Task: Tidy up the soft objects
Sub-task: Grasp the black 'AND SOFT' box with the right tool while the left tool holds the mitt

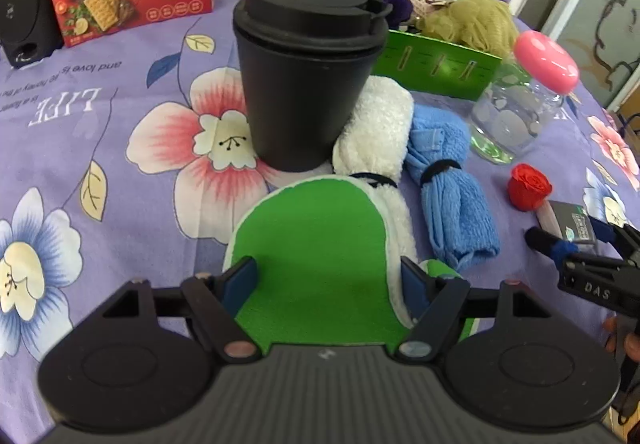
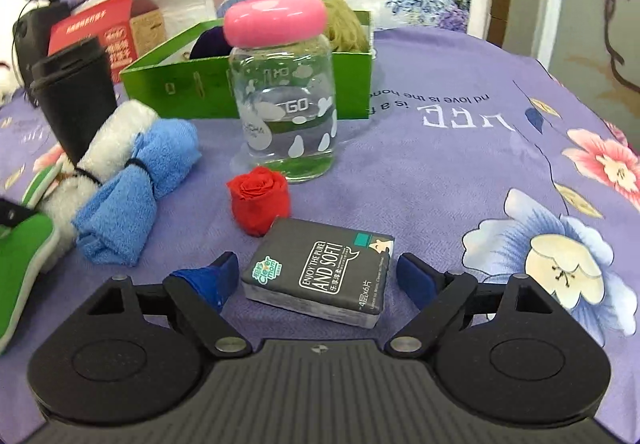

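nearest to me, the left gripper (image 1: 328, 280) hangs over a green slipper (image 1: 316, 244), its jaws spread with a pad on each edge of the sole, and i can't see either pad pressing in, so i'd call it open around the slipper rather than gripping. the right gripper (image 2: 318, 280) is likewise open, its fingers standing either side of a dark tissue pack (image 2: 320, 276) with clear gaps both sides, nothing held. the pack lies flat on the purple cloth (image 2: 440, 172), just in front of a red rose (image 2: 260, 200). to take these well, i'd say each hand should sink until the pads sit low on the sides before closing: the slipper is floppy and fleecy at the rim, so a grip on the sole's firm middle looks safer than on the fluff; the pack sits a little skewed to the jaws, so squaring the wrist first would stop it twisting out. beyond the slipper lie a white roll (image 1: 376, 124) and a blue towel (image 1: 452, 200), each banded, side by side and touching. behind them stand a black cup (image 1: 308, 76) and a glass jar (image 2: 288, 100) with a pink lid, both easy to knock on the way. furthest is the green box (image 2: 248, 84), already holding yarn (image 1: 472, 20), the likely home for the soft things.
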### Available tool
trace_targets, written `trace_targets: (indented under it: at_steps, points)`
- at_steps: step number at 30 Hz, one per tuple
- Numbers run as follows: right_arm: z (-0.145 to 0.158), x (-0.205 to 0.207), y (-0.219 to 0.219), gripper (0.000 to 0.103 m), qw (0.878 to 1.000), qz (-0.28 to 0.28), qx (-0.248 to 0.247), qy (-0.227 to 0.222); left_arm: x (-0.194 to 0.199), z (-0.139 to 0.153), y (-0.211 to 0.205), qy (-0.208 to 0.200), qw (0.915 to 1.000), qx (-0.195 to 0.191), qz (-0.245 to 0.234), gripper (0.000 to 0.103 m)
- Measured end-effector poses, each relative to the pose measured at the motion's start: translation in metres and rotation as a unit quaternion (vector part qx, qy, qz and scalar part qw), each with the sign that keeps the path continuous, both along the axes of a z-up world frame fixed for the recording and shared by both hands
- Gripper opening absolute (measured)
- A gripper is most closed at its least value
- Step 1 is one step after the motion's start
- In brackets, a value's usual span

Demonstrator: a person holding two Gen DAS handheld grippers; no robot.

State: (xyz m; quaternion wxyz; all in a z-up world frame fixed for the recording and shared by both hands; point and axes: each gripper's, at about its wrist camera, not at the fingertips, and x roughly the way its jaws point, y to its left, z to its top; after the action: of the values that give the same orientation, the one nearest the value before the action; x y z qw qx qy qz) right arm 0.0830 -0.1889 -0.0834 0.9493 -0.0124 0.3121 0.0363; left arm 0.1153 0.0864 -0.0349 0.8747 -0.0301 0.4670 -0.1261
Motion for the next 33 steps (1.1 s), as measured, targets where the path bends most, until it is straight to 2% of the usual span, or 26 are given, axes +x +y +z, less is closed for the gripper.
trace_targets:
  at_steps: [4,7,10,14,16,18,22,29,30,31,32,33]
  points:
    - [-0.001,-0.001,0.003,0.074,1.000,0.001,-0.011,-0.005,0.003,-0.001,0.003,0.005,1.0000,0.000,0.000,0.076]
    - [-0.001,-0.001,0.006,0.075,1.000,0.003,-0.019,-0.005,-0.002,0.009,0.006,-0.019,0.9995,0.014,0.020,0.077]
    - [-0.001,-0.002,0.007,0.075,1.000,0.002,-0.019,-0.008,-0.002,0.009,0.005,-0.024,0.9982,0.052,0.018,0.078]
    - [-0.001,-0.002,0.007,0.076,1.000,0.004,-0.019,-0.008,-0.003,0.001,0.007,-0.013,0.9962,0.082,0.027,0.082]
    - [-0.001,-0.002,0.008,0.076,1.000,0.006,-0.022,-0.008,-0.006,0.000,0.013,-0.009,0.9963,0.078,0.035,0.087]
    - [-0.002,-0.003,0.008,0.076,1.000,0.008,-0.021,-0.008,-0.011,-0.002,0.022,0.000,0.9957,0.080,0.046,0.098]
    - [-0.002,-0.002,0.007,0.077,1.000,0.011,-0.019,-0.008,-0.022,-0.017,0.045,0.030,0.9944,0.079,0.063,0.098]
    - [-0.002,-0.002,0.007,0.078,1.000,0.010,-0.018,-0.010,-0.025,-0.022,0.049,0.029,0.9945,0.079,0.062,0.098]
    - [-0.002,-0.003,0.007,0.077,1.000,0.011,-0.016,-0.013,-0.026,-0.022,0.048,0.027,0.9943,0.081,0.063,0.095]
    - [-0.003,-0.006,0.007,0.073,1.000,0.009,-0.015,-0.018,-0.027,-0.021,0.048,0.023,0.9947,0.077,0.063,0.084]
    - [-0.002,-0.007,0.006,0.064,1.000,0.008,-0.014,-0.021,-0.028,-0.018,0.048,0.019,0.9954,0.070,0.062,0.074]
    - [0.000,-0.010,0.006,0.057,1.000,0.012,-0.012,-0.023,-0.030,-0.014,0.049,0.013,0.9959,0.066,0.061,0.052]
